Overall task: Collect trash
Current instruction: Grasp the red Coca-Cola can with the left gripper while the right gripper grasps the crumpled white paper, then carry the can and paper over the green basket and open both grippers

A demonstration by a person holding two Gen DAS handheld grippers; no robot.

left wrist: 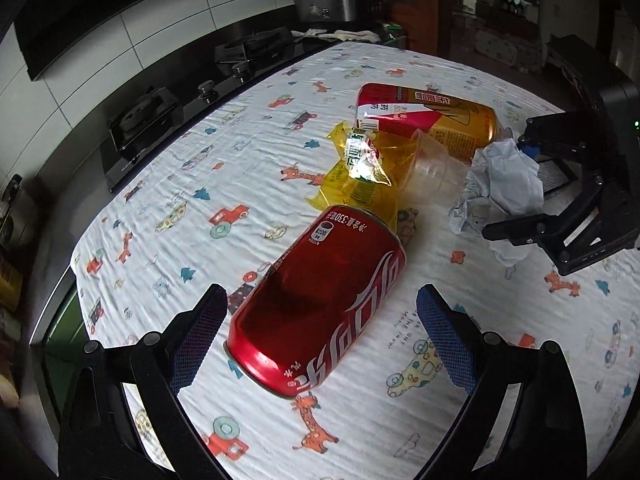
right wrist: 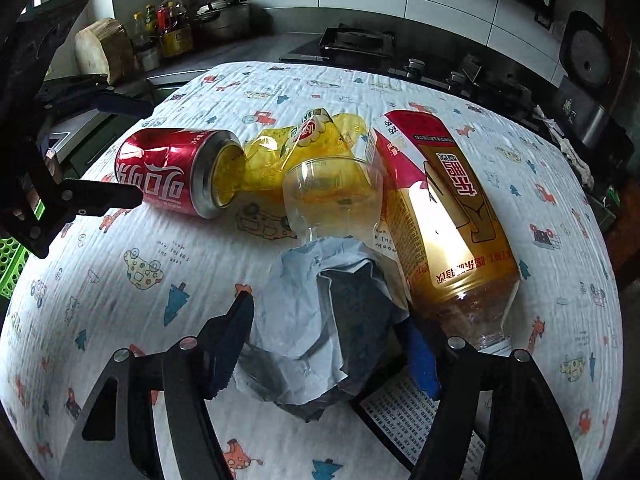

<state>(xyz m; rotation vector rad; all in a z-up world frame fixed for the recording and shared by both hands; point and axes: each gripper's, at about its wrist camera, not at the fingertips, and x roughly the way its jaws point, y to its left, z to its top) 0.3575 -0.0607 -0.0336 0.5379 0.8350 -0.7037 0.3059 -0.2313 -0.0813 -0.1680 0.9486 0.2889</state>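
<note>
Paper wad (right wrist: 320, 320) seemingly pinched in right tool (right wrist: 332, 344); left tool (left wrist: 320, 332) gapes around can (left wrist: 320, 300).

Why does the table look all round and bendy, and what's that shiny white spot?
Left wrist view: the fisheye lens bulges the tablecloth; glare flashes on the yellow wrapper. Right wrist view: same bulge; light glints on the bottle, and the crumpled paper is shadowed.
</note>
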